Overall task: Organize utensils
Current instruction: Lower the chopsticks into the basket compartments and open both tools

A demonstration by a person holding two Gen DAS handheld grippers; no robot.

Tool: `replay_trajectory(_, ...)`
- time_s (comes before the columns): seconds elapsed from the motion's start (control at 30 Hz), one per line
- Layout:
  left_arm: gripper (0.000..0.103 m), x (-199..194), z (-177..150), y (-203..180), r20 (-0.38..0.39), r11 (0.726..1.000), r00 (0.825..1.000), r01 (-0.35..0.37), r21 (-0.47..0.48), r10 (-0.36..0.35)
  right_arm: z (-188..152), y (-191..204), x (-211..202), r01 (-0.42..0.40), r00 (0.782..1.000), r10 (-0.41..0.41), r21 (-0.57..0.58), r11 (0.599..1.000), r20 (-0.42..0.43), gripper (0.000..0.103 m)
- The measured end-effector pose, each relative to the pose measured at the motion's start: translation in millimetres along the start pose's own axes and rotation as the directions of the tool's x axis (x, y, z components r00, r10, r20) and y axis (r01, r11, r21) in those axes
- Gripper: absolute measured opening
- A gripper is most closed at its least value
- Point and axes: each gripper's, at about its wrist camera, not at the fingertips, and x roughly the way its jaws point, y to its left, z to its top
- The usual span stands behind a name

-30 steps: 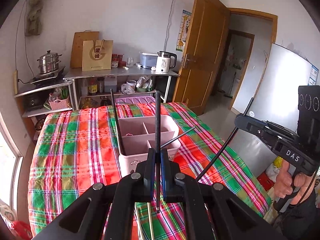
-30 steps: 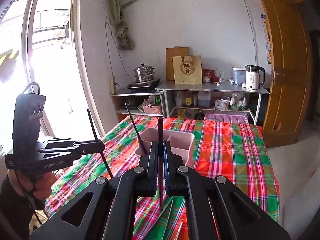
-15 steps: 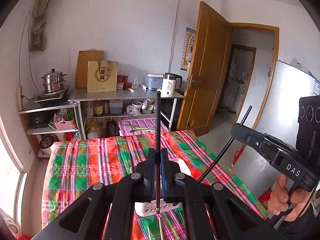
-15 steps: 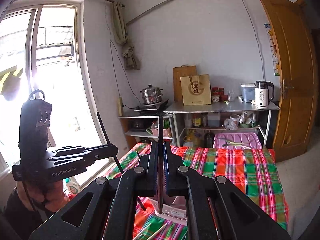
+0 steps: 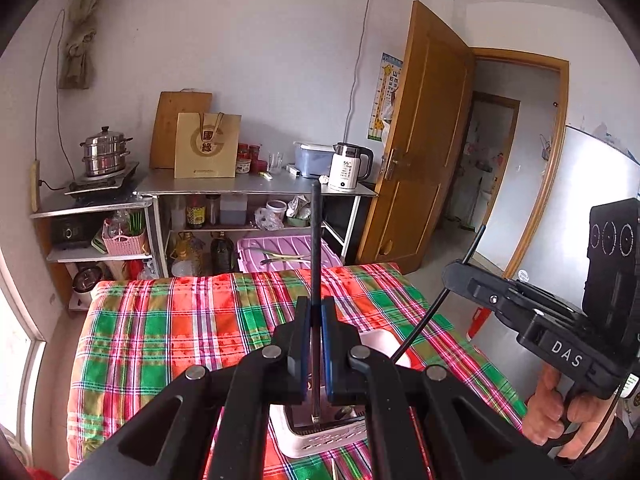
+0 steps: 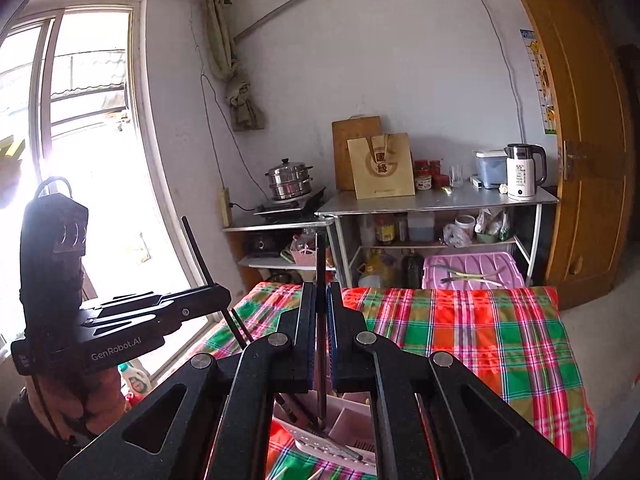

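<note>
My left gripper (image 5: 316, 308) is shut on a black chopstick (image 5: 316, 240) held upright; its lower tip hangs over the pink utensil holder (image 5: 320, 436) just below the fingers. My right gripper (image 6: 320, 294) is shut on another black chopstick (image 6: 320, 264), also upright, with its tip above the same pink holder (image 6: 348, 420). The right gripper (image 5: 452, 276) with its chopstick shows at the right of the left wrist view. The left gripper (image 6: 224, 300) shows at the left of the right wrist view. A dark utensil lies in the holder.
The holder stands on a table with a red and green plaid cloth (image 5: 160, 328). Loose utensils lie on the cloth at the near edge (image 6: 284, 474). Behind the table are a metal shelf (image 5: 256, 188), a purple bin (image 5: 288, 248), a wooden door (image 5: 424, 140) and a window (image 6: 80, 160).
Both grippers have risen and tilted up with their chopsticks. The pink holder has dropped from the middle of each view to under the fingers.
</note>
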Motion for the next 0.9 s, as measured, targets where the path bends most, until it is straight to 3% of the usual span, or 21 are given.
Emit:
replay_trajectory(0.6, 0.005, 49.6, -56.8, 18.8, -0.12, 0.999, 0.993, -0.004, -0.034, 0.0, -46.3, -10.7, 39.4, 0.022, 0.986, -0.021, 0.005, 1.0, -0.164, 0.005)
replay_trajectory(0.67, 0.005, 48.3, -58.4, 19.2, -0.126, 0.999, 0.992, 0.001, -0.039, -0.006, -47.7, -11.0, 38.3, 0.028, 0.985, -0.027, 0.0, 1.0, -0.17, 0.012)
replay_trajectory(0.73, 0.01, 43.9, -58.6, 19.2, -0.126, 0.999, 0.992, 0.005, -0.038, -0.01, -46.7, -12.0, 33.4, 0.027, 0.985, -0.026, 0.001, 1.0, -0.168, 0.018)
replay_trajectory(0.9, 0.021, 19.5, -58.5, 13.8, -0.08, 0.999, 0.997, 0.0, -0.032, -0.003, -38.9, -10.4, 10.5, 0.033, 0.99, -0.036, -0.024, 0.999, -0.136, 0.019)
